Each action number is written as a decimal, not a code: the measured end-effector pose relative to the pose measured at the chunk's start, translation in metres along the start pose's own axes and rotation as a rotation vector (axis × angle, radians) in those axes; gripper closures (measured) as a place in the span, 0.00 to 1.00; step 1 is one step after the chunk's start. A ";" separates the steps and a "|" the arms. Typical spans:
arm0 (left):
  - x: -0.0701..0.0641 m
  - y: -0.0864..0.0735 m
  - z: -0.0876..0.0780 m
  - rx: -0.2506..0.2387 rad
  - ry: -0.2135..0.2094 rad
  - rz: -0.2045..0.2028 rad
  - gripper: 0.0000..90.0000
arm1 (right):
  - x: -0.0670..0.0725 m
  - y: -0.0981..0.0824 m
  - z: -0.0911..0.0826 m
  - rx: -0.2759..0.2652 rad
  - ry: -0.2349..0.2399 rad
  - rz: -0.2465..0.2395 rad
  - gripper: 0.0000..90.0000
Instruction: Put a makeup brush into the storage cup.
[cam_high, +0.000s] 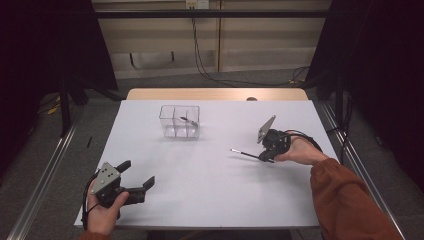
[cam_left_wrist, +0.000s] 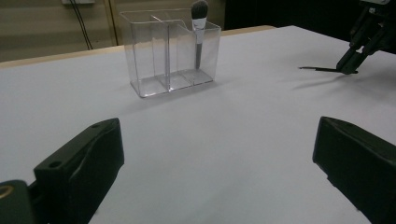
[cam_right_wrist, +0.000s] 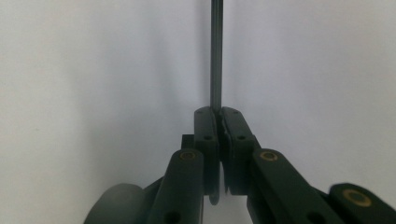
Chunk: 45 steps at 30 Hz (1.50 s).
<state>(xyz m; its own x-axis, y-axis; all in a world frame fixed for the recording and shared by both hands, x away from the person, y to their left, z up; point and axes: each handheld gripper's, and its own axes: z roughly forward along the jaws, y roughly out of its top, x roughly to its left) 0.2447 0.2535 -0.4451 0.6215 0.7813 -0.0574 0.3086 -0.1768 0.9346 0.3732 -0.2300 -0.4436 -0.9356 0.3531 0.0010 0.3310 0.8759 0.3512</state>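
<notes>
Our right gripper (cam_high: 265, 154) clamps a thin brush (cam_high: 246, 153) pointing toward nine o'clock; our left gripper (cam_high: 138, 176) gapes empty.

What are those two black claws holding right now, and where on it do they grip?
The right gripper pinches a thin dark stick, probably a brush handle, near one end; the rest juts out over the table. The left gripper is open and holds nothing.

On the bench (cam_high: 210, 190), a brush (cam_left_wrist: 199, 28) stands in the organizer (cam_high: 179, 121); a thin stick (cam_high: 246, 153) lies to its right.
</notes>
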 end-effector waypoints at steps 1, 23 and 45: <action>0.000 0.000 0.000 -0.001 0.002 -0.003 0.02 | 0.000 -0.002 -0.001 -0.016 0.000 0.007 0.96; 0.000 0.000 0.000 -0.002 0.002 0.001 0.02 | 0.018 -0.014 -0.007 -0.327 -0.035 0.175 0.96; -0.001 0.001 0.000 -0.011 -0.001 -0.005 0.02 | 0.027 -0.028 0.002 -0.662 -0.053 0.210 0.96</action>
<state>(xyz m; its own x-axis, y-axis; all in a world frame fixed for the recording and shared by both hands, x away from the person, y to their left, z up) 0.2445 0.2526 -0.4445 0.6204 0.7818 -0.0623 0.3041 -0.1665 0.9380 0.3387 -0.2441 -0.4557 -0.8470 0.5236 0.0919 0.3442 0.4085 0.8454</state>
